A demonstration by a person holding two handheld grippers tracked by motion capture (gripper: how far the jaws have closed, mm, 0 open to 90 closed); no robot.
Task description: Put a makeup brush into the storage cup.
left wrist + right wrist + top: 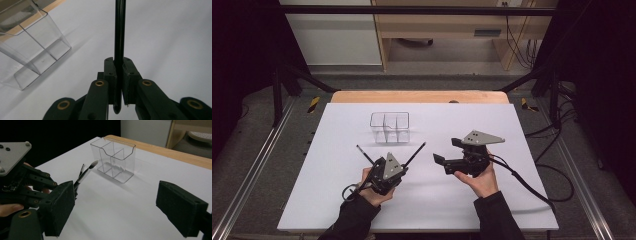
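Gripping black brushes, left hand-held gripper; no legible writing.

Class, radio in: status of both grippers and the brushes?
Left gripper shut on two brushes. Right gripper open, empty. Clear organizer ahead, path unobstructed.

Black brushes, clear organizer, white table, black jaws.

Clear glossy plastic organizer, matt white table sheet, pale wood table edge, glossy black brush handles
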